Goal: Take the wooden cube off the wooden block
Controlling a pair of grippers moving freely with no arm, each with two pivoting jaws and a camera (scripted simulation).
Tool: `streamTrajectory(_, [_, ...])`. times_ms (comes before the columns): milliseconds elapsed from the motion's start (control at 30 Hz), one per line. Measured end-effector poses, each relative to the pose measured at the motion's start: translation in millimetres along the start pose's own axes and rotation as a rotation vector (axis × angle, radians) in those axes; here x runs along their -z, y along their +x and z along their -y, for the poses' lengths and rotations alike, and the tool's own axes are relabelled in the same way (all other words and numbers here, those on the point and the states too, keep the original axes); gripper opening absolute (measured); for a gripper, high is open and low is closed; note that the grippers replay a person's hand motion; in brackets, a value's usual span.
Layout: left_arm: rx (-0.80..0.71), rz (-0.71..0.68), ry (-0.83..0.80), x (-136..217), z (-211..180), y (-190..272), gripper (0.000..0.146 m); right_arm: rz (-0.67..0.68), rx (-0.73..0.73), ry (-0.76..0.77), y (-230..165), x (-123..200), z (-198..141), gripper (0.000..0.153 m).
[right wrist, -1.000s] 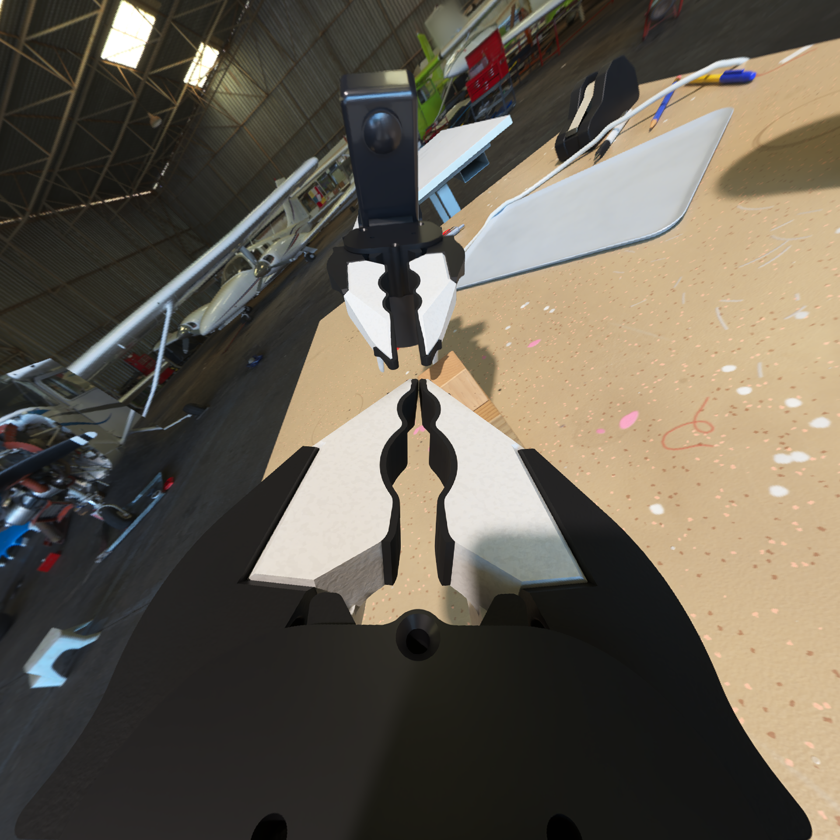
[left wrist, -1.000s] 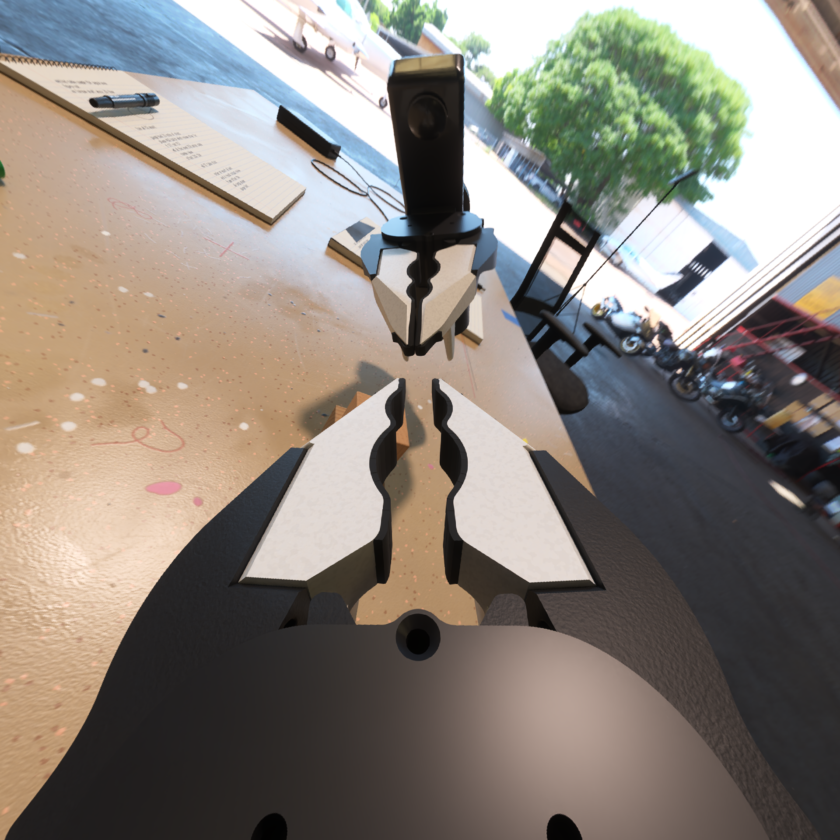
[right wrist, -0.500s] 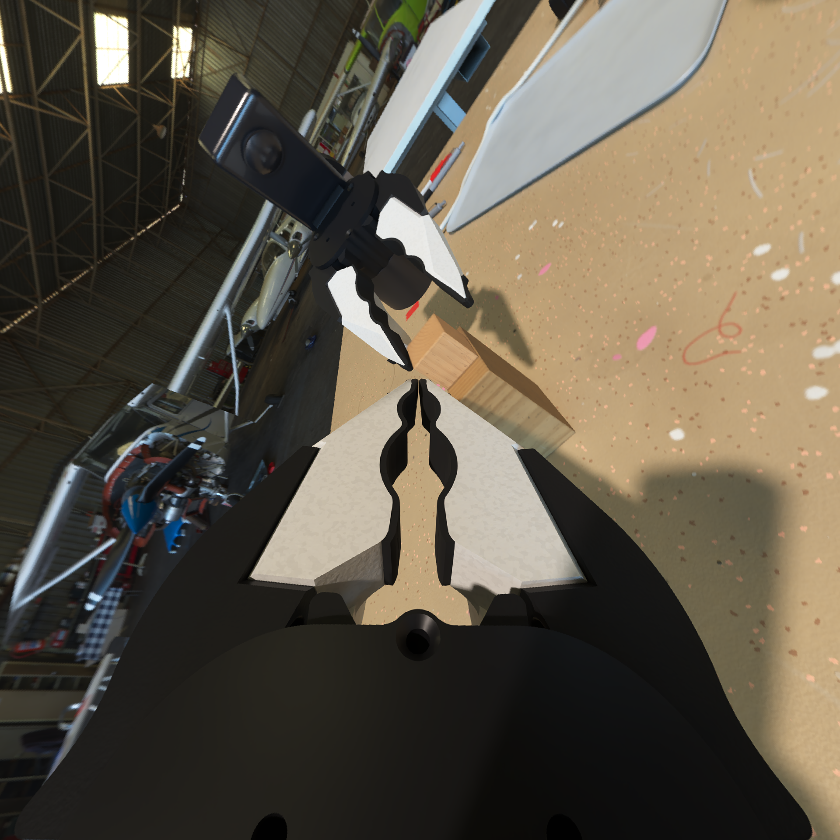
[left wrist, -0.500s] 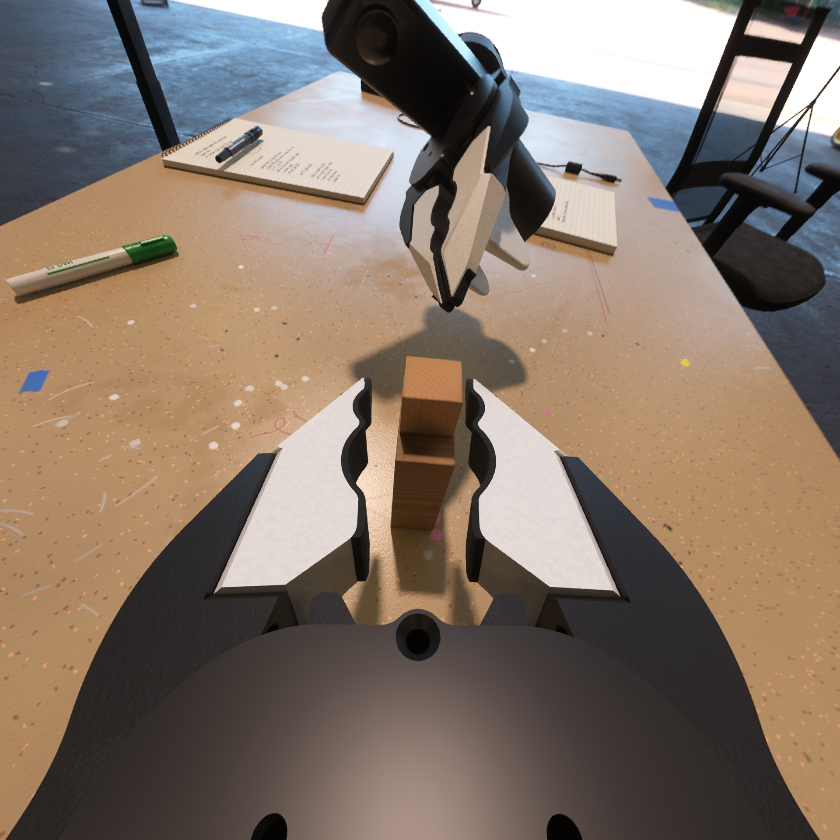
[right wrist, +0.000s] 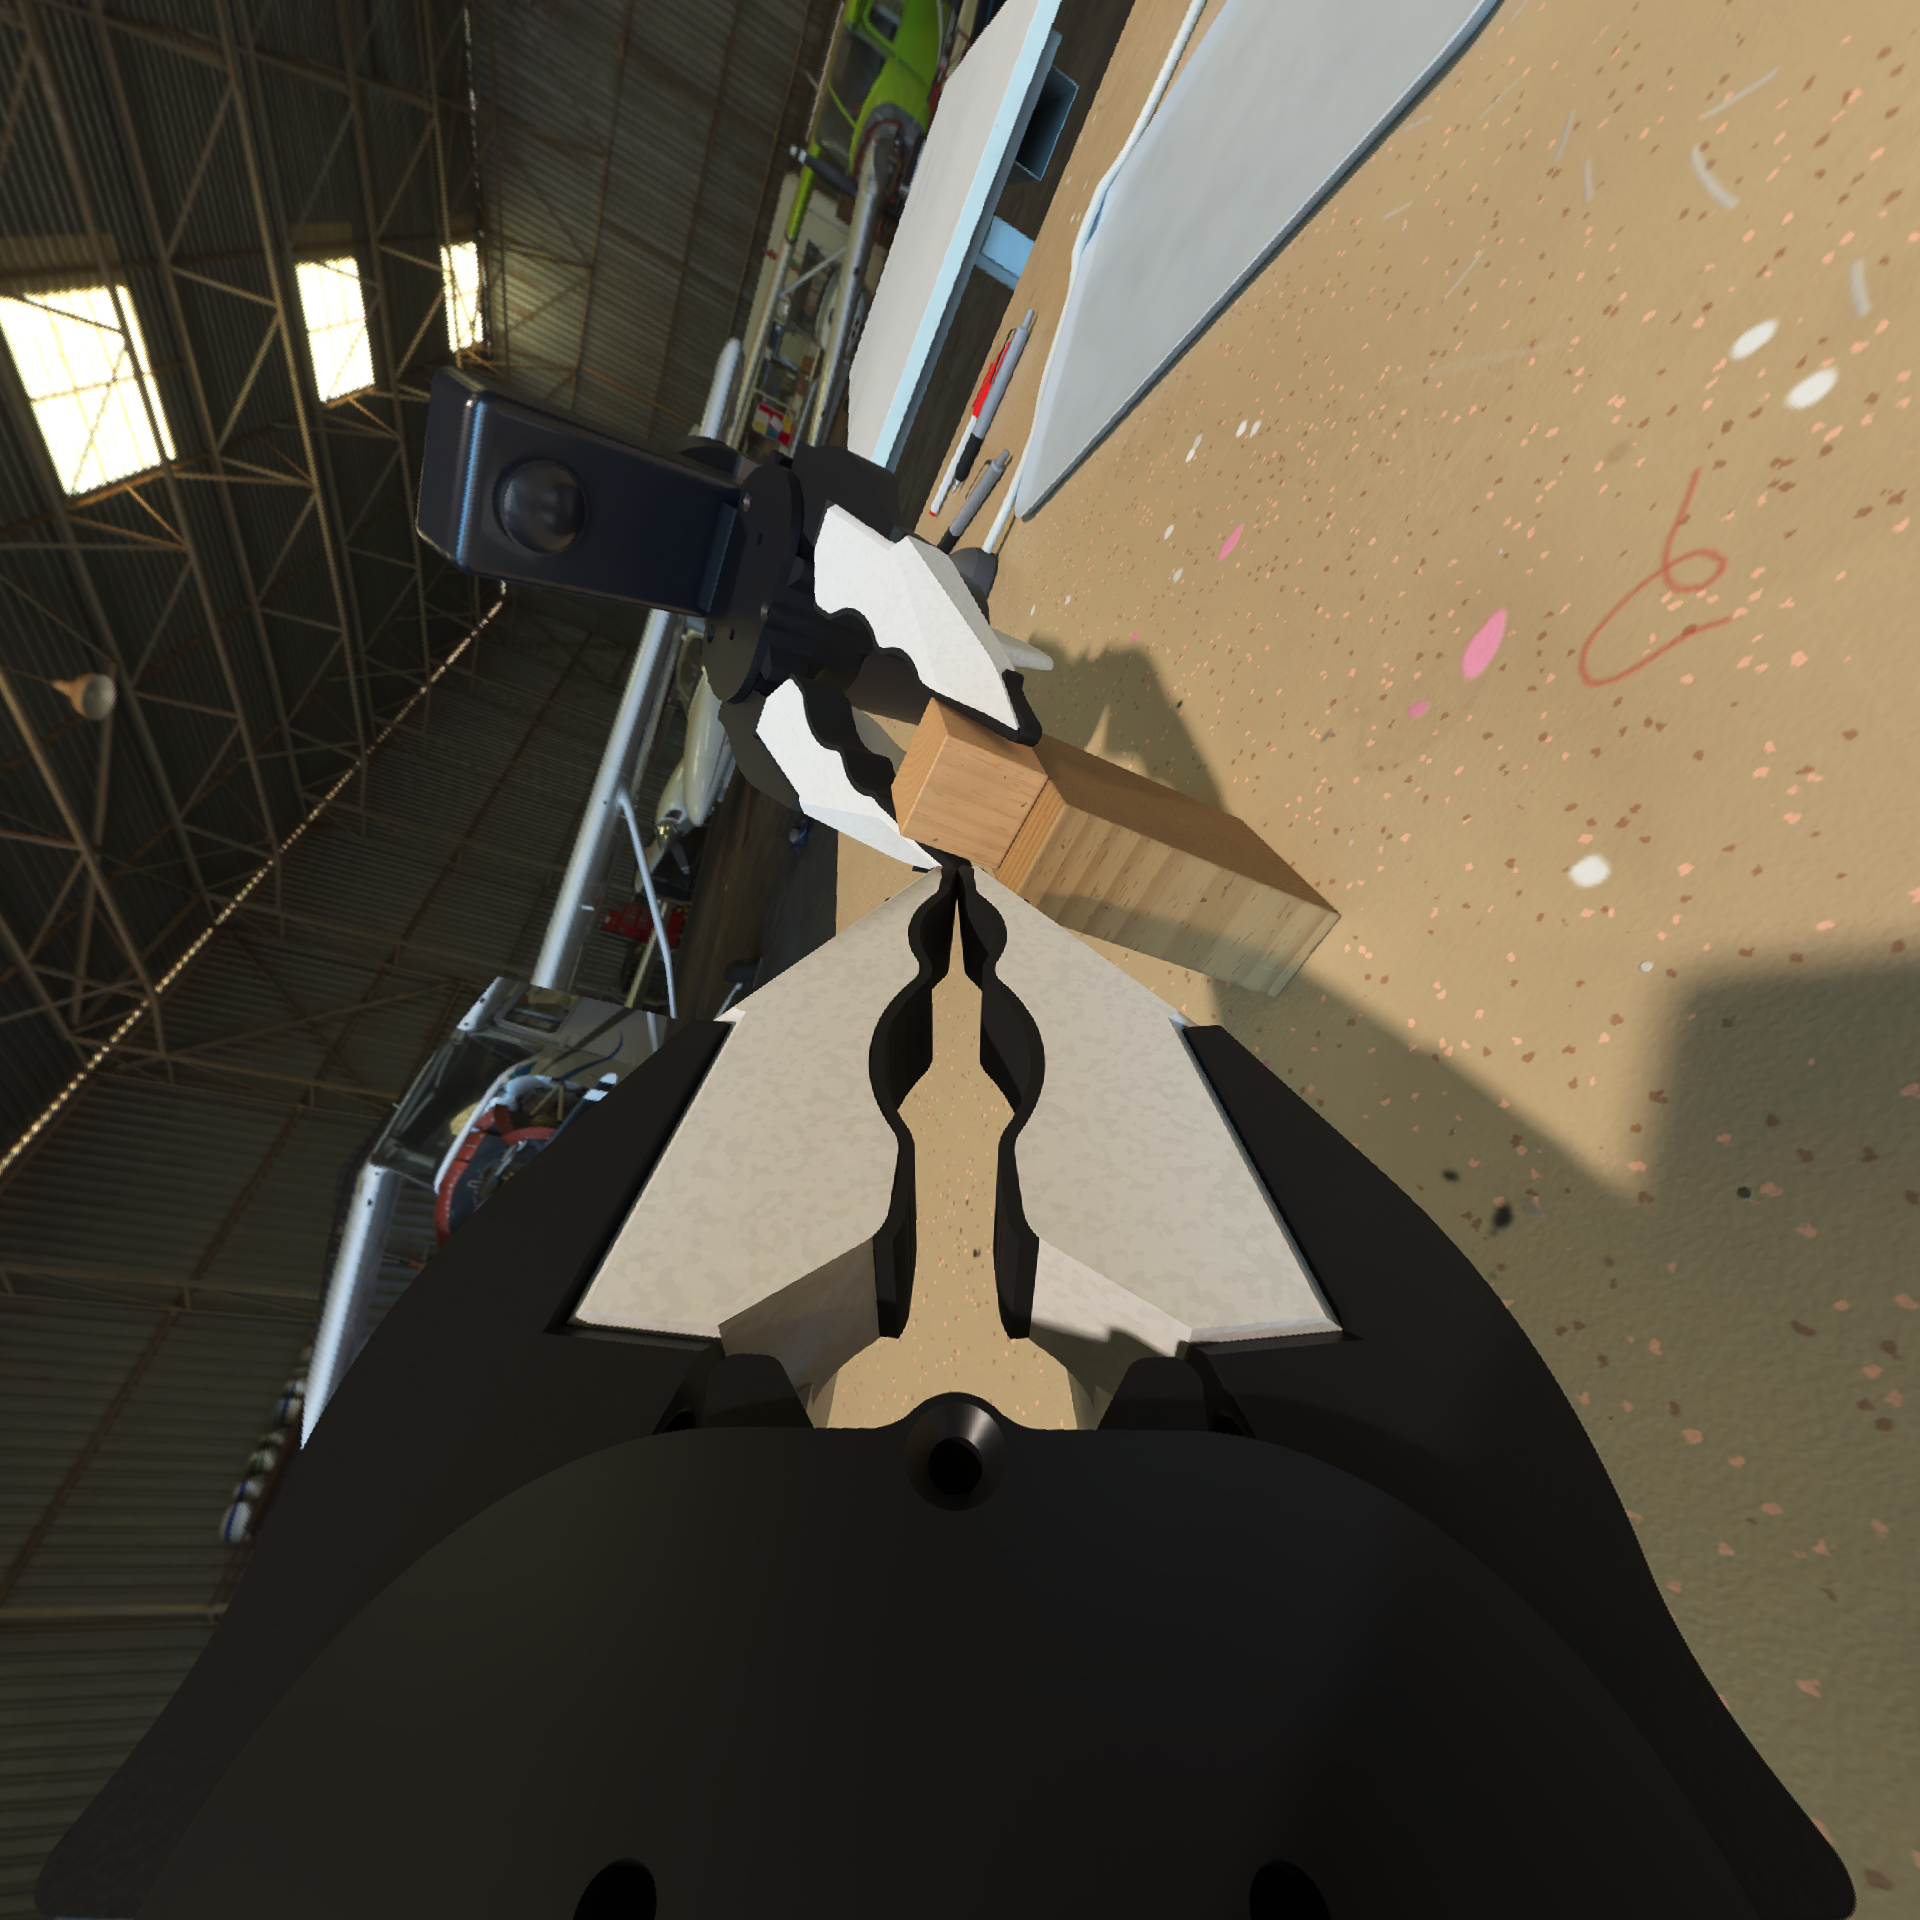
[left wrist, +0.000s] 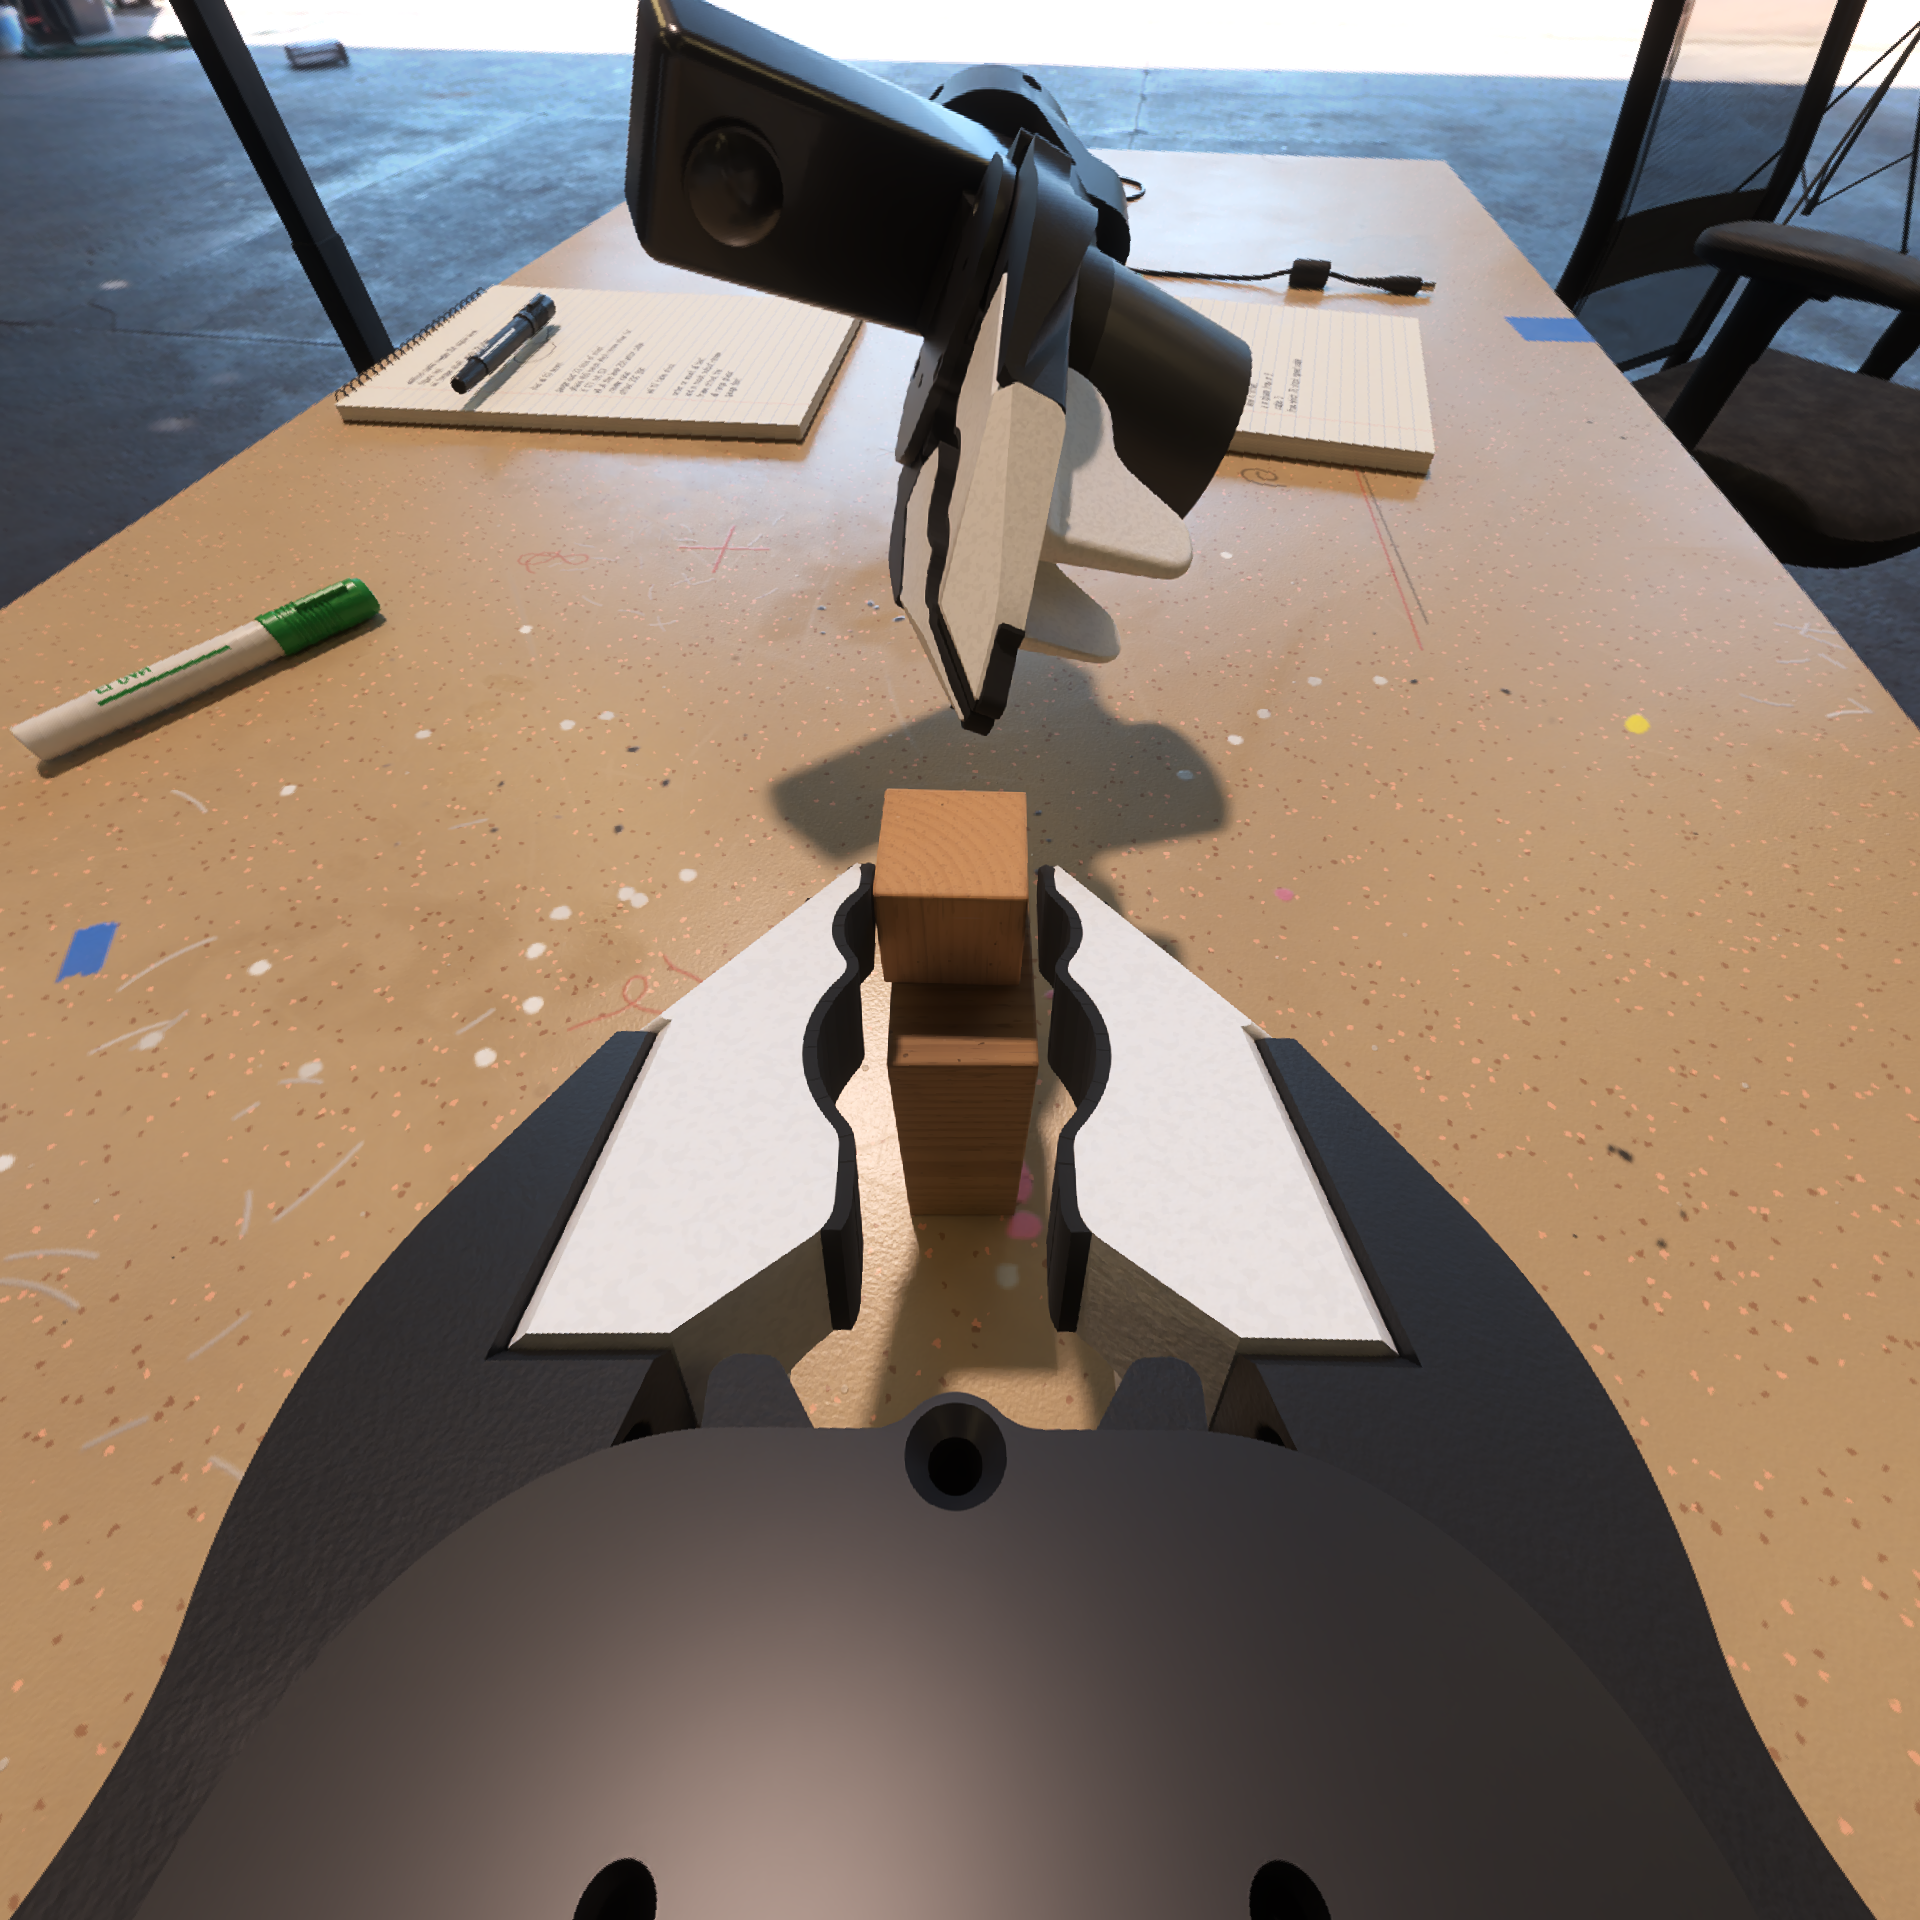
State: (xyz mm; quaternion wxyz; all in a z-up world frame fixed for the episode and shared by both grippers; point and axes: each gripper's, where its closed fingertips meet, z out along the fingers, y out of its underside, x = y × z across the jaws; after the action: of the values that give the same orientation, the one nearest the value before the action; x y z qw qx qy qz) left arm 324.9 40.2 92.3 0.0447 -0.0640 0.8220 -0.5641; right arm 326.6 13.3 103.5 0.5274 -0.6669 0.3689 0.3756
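A small wooden cube [left wrist: 951,883] sits on top of an upright wooden block [left wrist: 964,1127] on the speckled brown table [left wrist: 1455,987]. My left gripper [left wrist: 951,881] reaches the cube from the side, one fingertip against each side face, shut on it. The cube still rests on the block. My right gripper [left wrist: 977,717] hangs tilted just above and behind the cube, shut and empty. The right wrist view shows the cube [right wrist: 966,795], the block [right wrist: 1153,878], the left gripper [right wrist: 951,774] clasping the cube, and my right gripper's own closed tips [right wrist: 956,883] close beside it.
A green marker [left wrist: 197,665] lies at left. A spiral notepad [left wrist: 665,364] with a black pen [left wrist: 504,343] lies behind, a second notepad [left wrist: 1340,384] and a cable [left wrist: 1309,275] far right. A chair [left wrist: 1787,395] stands past the right edge. A grey sheet [right wrist: 1247,229] and pens [right wrist: 987,416] lie beyond.
My left gripper's jaws have narrowed from wide open onto the cube's sides. My right gripper has tilted over further and stays shut above the cube.
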Motion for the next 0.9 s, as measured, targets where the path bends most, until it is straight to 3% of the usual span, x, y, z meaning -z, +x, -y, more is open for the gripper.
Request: streamTrajectory(900, [-0.127,0.068,-0.024,-2.9,1.8,0.6,0.028,-0.008,-0.095,0.051,6.3,-4.3,-3.0,0.000])
